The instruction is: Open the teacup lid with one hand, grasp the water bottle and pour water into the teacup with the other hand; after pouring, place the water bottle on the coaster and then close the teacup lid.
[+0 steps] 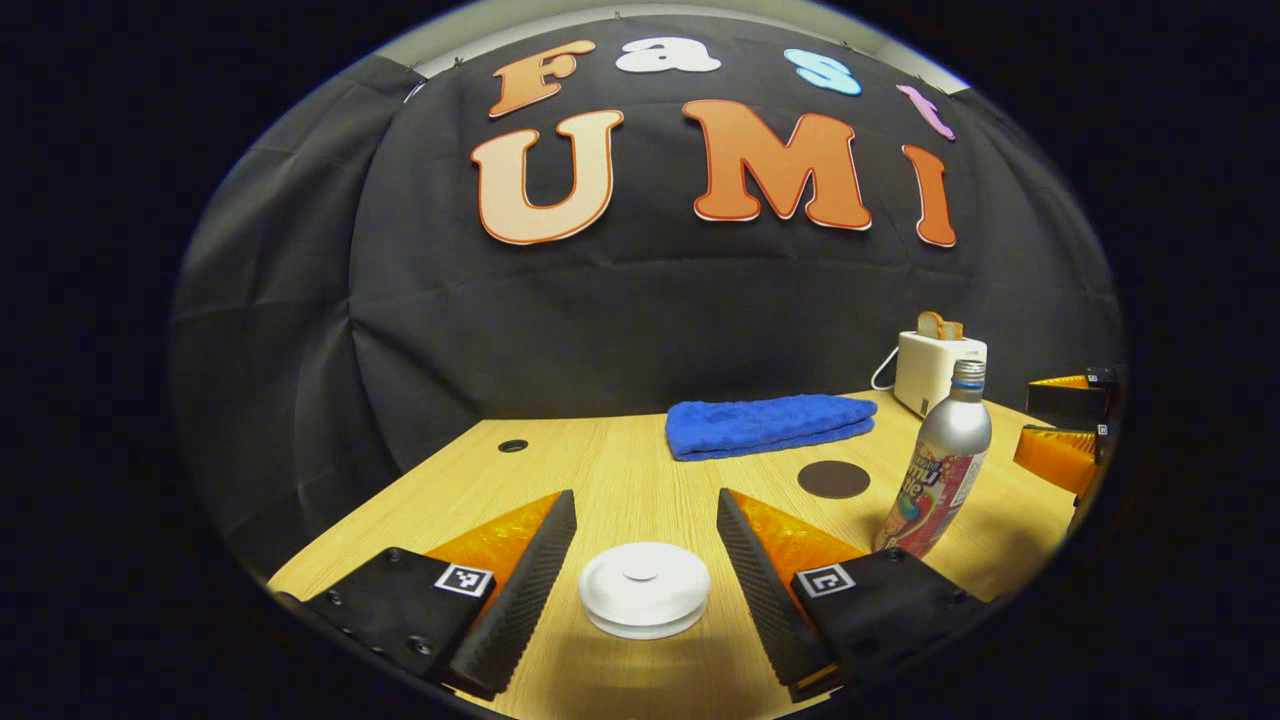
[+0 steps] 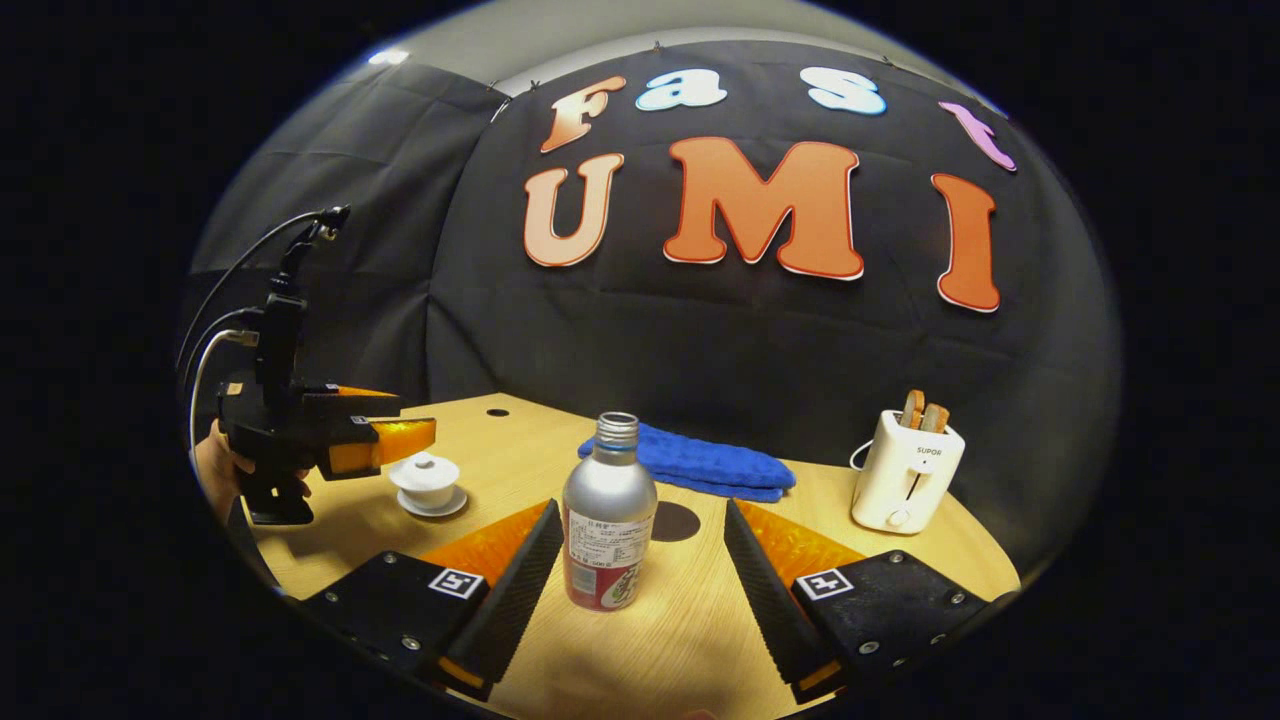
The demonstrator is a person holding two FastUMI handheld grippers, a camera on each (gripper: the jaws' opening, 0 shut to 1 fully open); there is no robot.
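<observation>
Left gripper view: the left gripper [image 1: 645, 575] is held wide apart, its fingers [image 1: 520, 590] flanking the teacup lid [image 1: 644, 588] without touching it — the lid is seen still seated on the cup. From the right gripper view, the right gripper [image 2: 640, 565] is likewise spread wide around the water bottle [image 2: 609, 512], uncapped and upright, with no contact made. The coaster [image 2: 676, 521] lies just behind the bottle, before the blue towel [image 2: 690, 462]. A risk is judged here: a low or off-centre closure could nudge the open bottle over, or the smooth lid knob could slip — and the cup be dragged on its saucer [image 2: 432, 503].
</observation>
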